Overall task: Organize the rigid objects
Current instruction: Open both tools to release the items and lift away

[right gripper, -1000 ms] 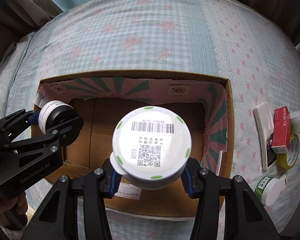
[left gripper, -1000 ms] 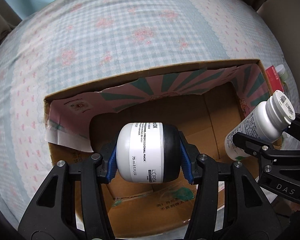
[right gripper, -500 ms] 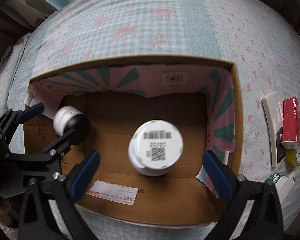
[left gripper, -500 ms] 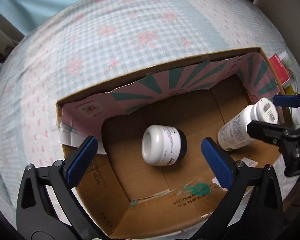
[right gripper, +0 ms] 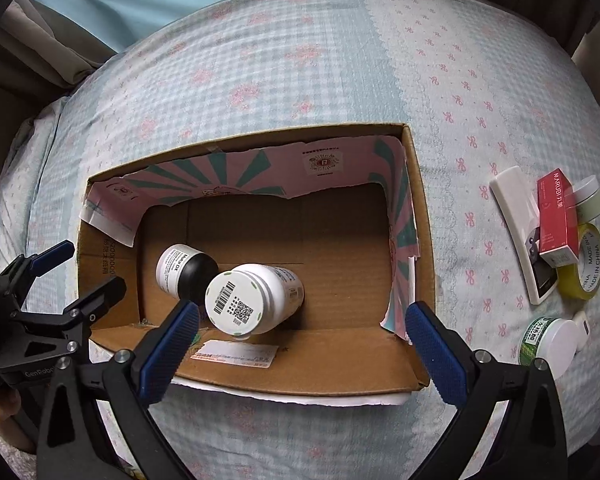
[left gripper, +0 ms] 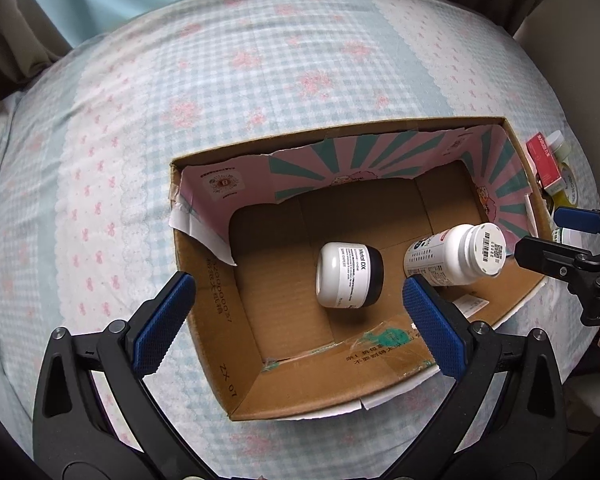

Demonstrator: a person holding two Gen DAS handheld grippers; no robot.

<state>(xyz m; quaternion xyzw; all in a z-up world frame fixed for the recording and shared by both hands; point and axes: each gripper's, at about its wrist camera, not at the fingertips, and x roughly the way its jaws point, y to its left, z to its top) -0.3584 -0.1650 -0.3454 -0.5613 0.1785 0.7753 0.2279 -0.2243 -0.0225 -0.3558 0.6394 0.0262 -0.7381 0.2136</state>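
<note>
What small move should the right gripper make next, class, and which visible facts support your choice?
Probably swing the right gripper rightward toward the green-labelled jar. Both grippers are open and empty; the mask jar and white bottle already lie in the cardboard box. The red carton and yellow tape also wait on the bedspread.

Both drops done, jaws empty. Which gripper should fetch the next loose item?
Right. The remaining items, the red box, yellow tape roll and green-label jar, lie on the bedspread beyond the cardboard box's right wall, beside the open right gripper. The open left gripper hovers over the opposite end.
</note>
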